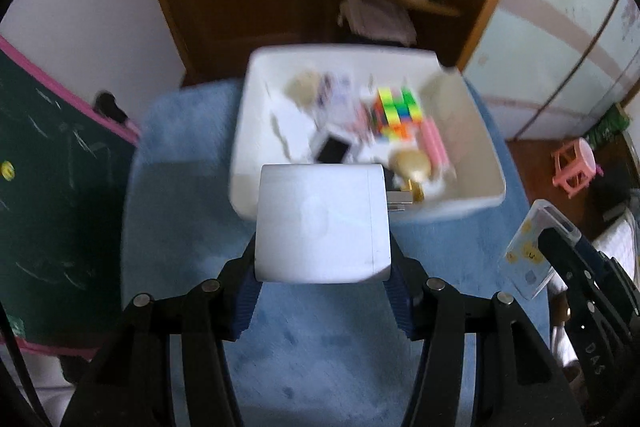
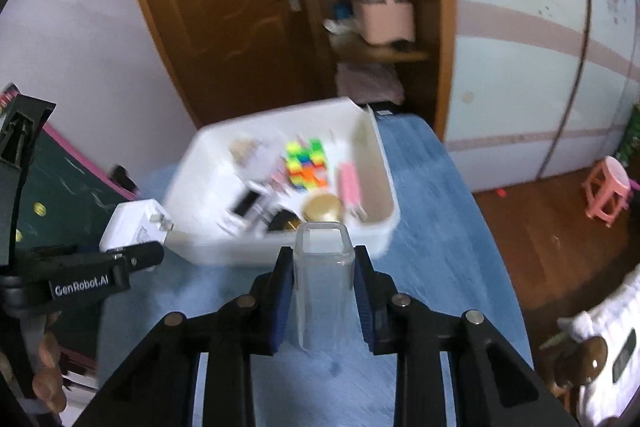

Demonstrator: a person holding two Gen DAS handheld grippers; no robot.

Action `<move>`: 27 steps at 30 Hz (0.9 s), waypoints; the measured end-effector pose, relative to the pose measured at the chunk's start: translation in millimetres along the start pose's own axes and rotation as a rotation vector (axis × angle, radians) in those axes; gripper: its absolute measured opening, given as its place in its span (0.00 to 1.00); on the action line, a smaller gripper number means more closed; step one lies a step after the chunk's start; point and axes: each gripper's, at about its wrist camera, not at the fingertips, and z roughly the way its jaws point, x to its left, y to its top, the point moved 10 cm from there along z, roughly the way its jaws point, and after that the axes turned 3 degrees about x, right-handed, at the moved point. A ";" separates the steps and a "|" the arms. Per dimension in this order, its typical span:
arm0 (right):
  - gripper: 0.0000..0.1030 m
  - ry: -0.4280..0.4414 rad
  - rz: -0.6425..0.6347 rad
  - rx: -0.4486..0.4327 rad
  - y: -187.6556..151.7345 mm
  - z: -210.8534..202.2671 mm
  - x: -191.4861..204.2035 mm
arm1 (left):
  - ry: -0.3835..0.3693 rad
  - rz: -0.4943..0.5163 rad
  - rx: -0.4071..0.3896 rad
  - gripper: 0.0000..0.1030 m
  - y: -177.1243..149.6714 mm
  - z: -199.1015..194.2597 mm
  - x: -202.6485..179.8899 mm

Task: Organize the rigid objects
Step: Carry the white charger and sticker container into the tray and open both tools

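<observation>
Black linkage arms with round silver rivets are seen on both grippers; the fingers are faced with ribbed blue pads.

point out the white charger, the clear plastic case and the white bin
white charger (image 1: 320, 223), left wrist view, middle of its flat top face
clear plastic case (image 2: 324, 267), right wrist view, upper front wall below the open mouth
white bin (image 2: 280, 247), right wrist view, near outer wall

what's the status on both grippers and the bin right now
Left gripper shut on white charger. Right gripper shut on clear plastic case. White bin ahead on blue cloth, already holding cube and others. Nothing blocking.
</observation>
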 end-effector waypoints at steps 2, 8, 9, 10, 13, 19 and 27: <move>0.28 0.042 0.005 -0.017 21.8 -0.7 6.4 | 0.012 -0.007 -0.035 0.57 18.2 -7.9 6.6; 0.28 0.089 -0.017 -0.065 70.9 1.0 9.8 | 0.035 -0.023 -0.098 0.57 59.7 -13.2 18.1; 0.28 0.089 -0.021 -0.067 74.4 2.3 8.9 | 0.037 -0.033 -0.103 0.57 64.6 -14.5 21.6; 0.28 0.089 -0.031 -0.066 79.6 5.3 8.4 | 0.039 -0.038 -0.104 0.57 67.2 -13.6 23.9; 0.28 0.083 -0.054 -0.061 91.7 17.6 6.0 | 0.056 -0.048 -0.101 0.57 77.8 -4.3 28.8; 0.28 0.095 -0.022 0.066 104.6 83.6 -9.3 | 0.054 -0.067 -0.013 0.57 92.8 49.2 31.1; 0.28 0.077 -0.010 0.274 73.6 170.8 -20.8 | 0.101 -0.102 0.066 0.57 90.9 123.3 35.1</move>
